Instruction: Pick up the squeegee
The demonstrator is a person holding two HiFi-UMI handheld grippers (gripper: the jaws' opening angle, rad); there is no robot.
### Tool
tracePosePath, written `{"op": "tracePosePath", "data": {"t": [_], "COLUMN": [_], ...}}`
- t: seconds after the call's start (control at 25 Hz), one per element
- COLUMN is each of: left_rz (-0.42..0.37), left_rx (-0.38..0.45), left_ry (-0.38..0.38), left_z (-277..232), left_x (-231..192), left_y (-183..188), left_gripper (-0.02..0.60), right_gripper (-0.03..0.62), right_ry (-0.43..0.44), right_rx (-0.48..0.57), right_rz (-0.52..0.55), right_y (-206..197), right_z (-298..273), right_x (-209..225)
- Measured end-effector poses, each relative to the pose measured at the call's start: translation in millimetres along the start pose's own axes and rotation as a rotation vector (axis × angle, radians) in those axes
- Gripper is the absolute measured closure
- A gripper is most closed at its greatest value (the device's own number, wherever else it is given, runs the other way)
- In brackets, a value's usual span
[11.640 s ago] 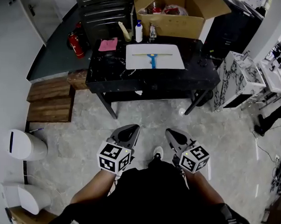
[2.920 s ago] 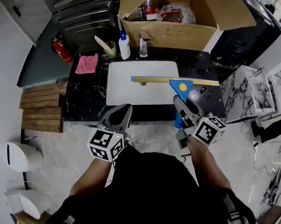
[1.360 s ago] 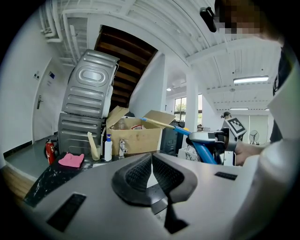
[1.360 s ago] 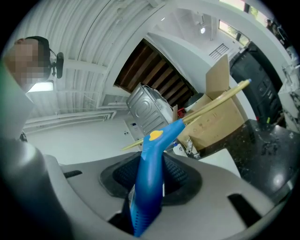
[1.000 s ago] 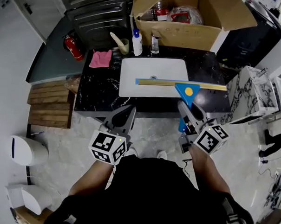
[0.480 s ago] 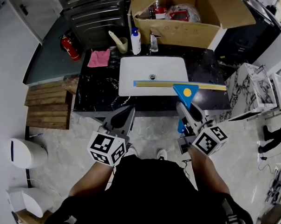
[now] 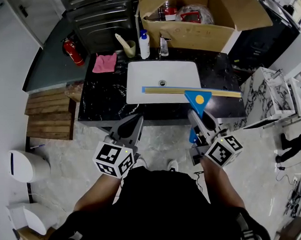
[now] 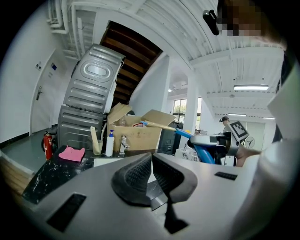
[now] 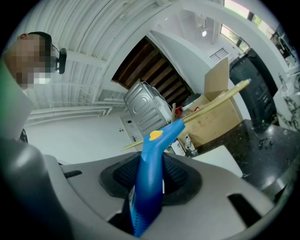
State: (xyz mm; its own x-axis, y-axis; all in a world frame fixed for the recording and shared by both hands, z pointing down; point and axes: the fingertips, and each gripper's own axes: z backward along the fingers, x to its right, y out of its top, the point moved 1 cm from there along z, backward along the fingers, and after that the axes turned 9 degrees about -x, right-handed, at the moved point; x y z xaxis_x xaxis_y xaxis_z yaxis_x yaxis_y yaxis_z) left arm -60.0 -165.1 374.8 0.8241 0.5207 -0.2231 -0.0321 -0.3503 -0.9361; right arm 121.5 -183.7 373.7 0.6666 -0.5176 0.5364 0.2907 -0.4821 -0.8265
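A: Right gripper (image 7: 197, 119), what are the fingers doing?

B: Clamped on the squeegee (image 7: 196, 98). Its blue handle runs between the two pads, with the butt end sticking out behind them. The triangular head with the yellow dot sits just past the fingertips.

A: And the blade?

B: A long pale strip set crosswise beyond the fingertips. It is held up off the white basin (image 7: 162, 73), in front of the cardboard box (image 7: 194, 34).

A: Left gripper (image 7: 135, 122)?

B: Pads are pressed together with nothing between them. It is level with the right one, well apart to its left. A pink cloth (image 7: 104, 63) and a white bottle (image 7: 144, 44) lie ahead of its tips on the black table (image 7: 104, 97).
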Motion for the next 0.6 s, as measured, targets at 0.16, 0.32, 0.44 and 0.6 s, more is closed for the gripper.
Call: {"op": "tracePosePath", "data": {"t": [0.16, 0.32, 0.44, 0.6], "left_rz": [0.006, 0.006, 0.007, 0.007], "left_rx": [-0.010, -0.005, -0.006, -0.009], "left_ry": [0.001, -0.001, -0.002, -0.005], "left_z": [-0.4, -1.1, -2.2, -5.0], "left_x": [-2.3, -3.4, -5.0, -5.2], "left_y": [-2.9, -0.9, -1.0, -2.7], "left_gripper": [0.561, 0.561, 0.561, 0.561], "right_gripper": [0.462, 0.462, 0.462, 0.462], "right_ry": [-0.001, -0.008, -0.014, -0.019], "right_rx": [0.002, 0.000, -0.002, -0.004], "right_rz": [-0.005, -0.006, -0.004, 0.001], "right_y": [-0.9, -1.2, -1.1, -1.0], "right_z": [-1.7, -2.5, -3.5, -4.3], "right_x": [-1.7, -0.1, 0.9, 3.2]}}
